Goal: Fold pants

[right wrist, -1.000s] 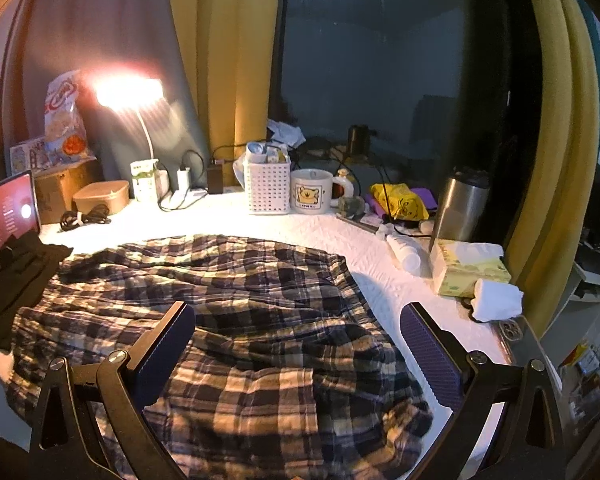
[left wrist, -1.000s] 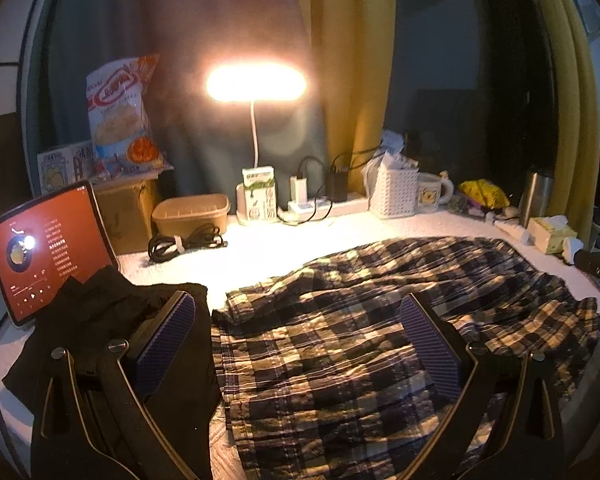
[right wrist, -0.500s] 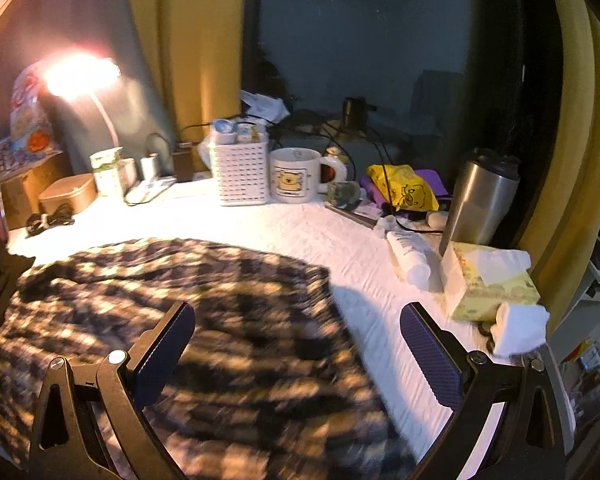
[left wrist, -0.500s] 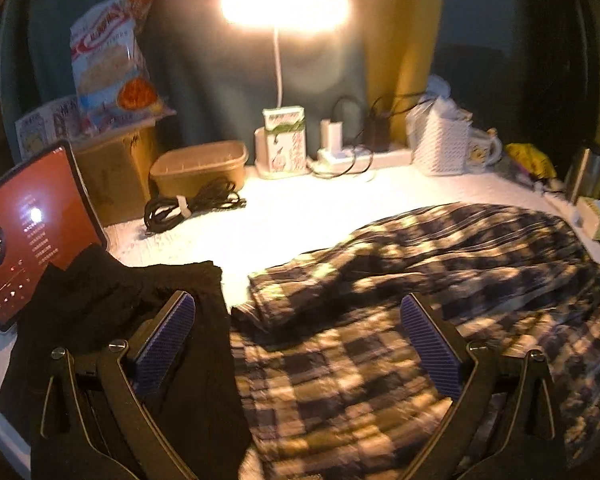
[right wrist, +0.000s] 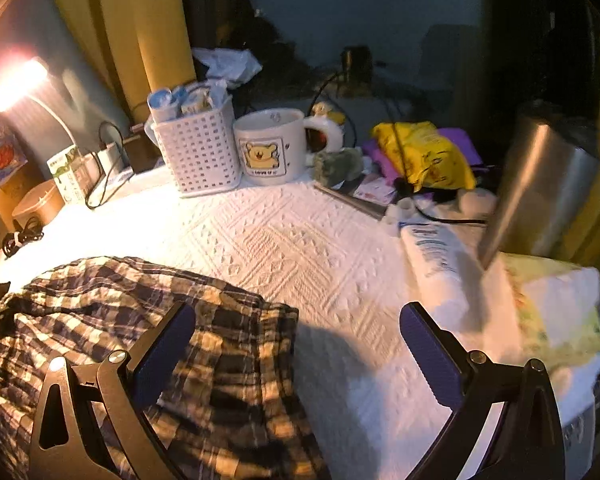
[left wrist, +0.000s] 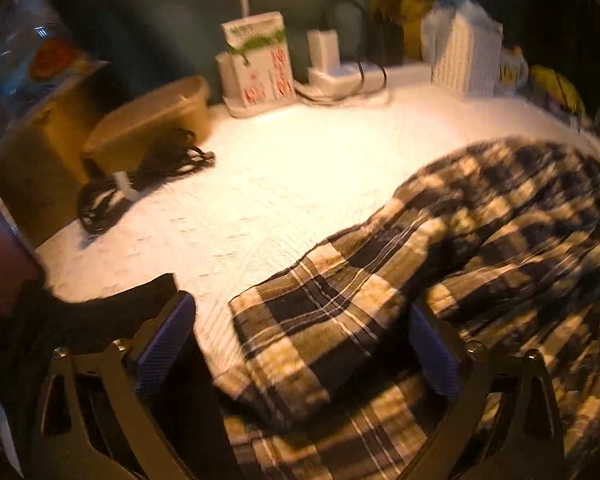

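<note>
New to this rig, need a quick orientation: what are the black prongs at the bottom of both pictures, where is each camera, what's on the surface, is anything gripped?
No robot arm here. A person holds one two-finger gripper in each hand, and a fisheye camera on each looks forward along its fingers. The prongs are those fingers, with blue pads.

Left wrist view: the left gripper is above an end of the plaid pants, which lie crumpled on a white textured cloth. Its jaws are closing, with plaid fabric between them, but the pads do not press on it yet. A black garment lies beside.

Right wrist view: the right gripper is open above the pants' other end, holding nothing. Behind stand a white basket and a bear mug.
</note>
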A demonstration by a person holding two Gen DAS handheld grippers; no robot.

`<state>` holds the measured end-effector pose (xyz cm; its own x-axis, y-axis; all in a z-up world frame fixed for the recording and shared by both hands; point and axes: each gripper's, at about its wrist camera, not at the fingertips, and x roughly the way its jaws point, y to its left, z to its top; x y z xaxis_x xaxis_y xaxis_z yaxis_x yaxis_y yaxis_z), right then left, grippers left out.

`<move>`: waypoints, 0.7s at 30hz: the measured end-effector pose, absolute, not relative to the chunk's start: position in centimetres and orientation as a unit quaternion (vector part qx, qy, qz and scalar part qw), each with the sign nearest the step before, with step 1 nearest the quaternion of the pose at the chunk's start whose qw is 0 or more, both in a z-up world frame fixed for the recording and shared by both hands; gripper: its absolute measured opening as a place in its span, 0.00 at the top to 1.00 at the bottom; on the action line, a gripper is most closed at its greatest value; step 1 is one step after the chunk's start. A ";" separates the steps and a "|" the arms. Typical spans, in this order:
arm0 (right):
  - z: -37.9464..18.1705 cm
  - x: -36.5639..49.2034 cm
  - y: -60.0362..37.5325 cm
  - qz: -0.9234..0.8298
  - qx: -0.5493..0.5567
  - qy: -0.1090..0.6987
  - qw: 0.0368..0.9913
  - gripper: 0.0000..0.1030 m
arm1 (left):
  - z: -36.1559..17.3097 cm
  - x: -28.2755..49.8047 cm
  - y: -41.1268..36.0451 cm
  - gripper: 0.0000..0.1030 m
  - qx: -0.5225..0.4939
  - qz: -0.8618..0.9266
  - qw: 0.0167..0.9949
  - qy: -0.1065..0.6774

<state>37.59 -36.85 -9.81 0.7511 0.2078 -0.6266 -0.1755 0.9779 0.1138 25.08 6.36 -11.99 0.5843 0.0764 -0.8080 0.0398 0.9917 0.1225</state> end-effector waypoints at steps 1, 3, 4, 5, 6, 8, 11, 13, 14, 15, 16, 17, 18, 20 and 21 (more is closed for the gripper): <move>-10.2 38.5 -36.5 0.111 0.022 0.350 0.930 0.06 | -12.3 25.4 6.2 0.12 0.065 0.007 0.885 0.461; -10.8 39.6 -35.9 0.117 0.017 0.367 0.923 0.07 | -12.7 25.6 6.2 0.13 0.058 -0.005 0.888 0.457; -11.4 40.3 -35.5 0.123 0.012 0.376 0.918 0.08 | -12.8 25.6 6.2 0.13 0.052 -0.011 0.889 0.455; -12.0 40.9 -35.1 0.122 0.011 0.387 0.914 0.09 | -12.8 25.6 6.3 0.17 0.048 -0.015 0.889 0.454; -12.6 41.3 -34.8 0.120 0.010 0.398 0.910 0.19 | -12.8 25.5 6.4 0.28 0.038 -0.028 0.890 0.453; -13.9 41.7 -33.5 0.125 -0.004 0.416 0.901 0.36 | -12.7 25.1 6.3 0.47 0.048 -0.015 0.905 0.422; -13.7 40.7 -31.8 0.141 -0.039 0.406 0.902 0.67 | -12.5 24.8 5.6 0.85 0.058 -0.023 0.908 0.414; -13.5 40.5 -31.2 0.141 -0.048 0.402 0.904 0.72 | -12.3 24.9 5.8 0.90 0.047 -0.028 0.910 0.410; -13.2 40.4 -31.2 0.138 -0.052 0.397 0.906 0.72 | -12.1 25.2 5.9 0.90 0.041 -0.027 0.912 0.407; -12.8 40.2 -31.1 0.137 -0.053 0.393 0.908 0.73 | -11.6 25.3 6.1 0.91 0.035 -0.029 0.915 0.401; -12.3 40.3 -31.1 0.134 -0.053 0.385 0.911 0.73 | -11.2 25.6 6.1 0.91 0.034 -0.030 0.917 0.396; -11.7 40.2 -31.1 0.130 -0.055 0.376 0.916 0.73 | -10.6 25.6 6.1 0.91 0.037 -0.030 0.921 0.387; -11.0 40.0 -31.1 0.127 -0.057 0.366 0.920 0.73 | -9.9 25.8 6.0 0.91 0.040 -0.032 0.924 0.378; -9.2 40.1 -31.1 0.118 -0.060 0.343 0.930 0.73 | -8.6 26.6 5.9 0.91 0.046 -0.034 0.931 0.361; -8.3 40.1 -31.1 0.112 -0.062 0.331 0.935 0.73 | -8.0 26.9 5.9 0.91 0.047 -0.034 0.934 0.353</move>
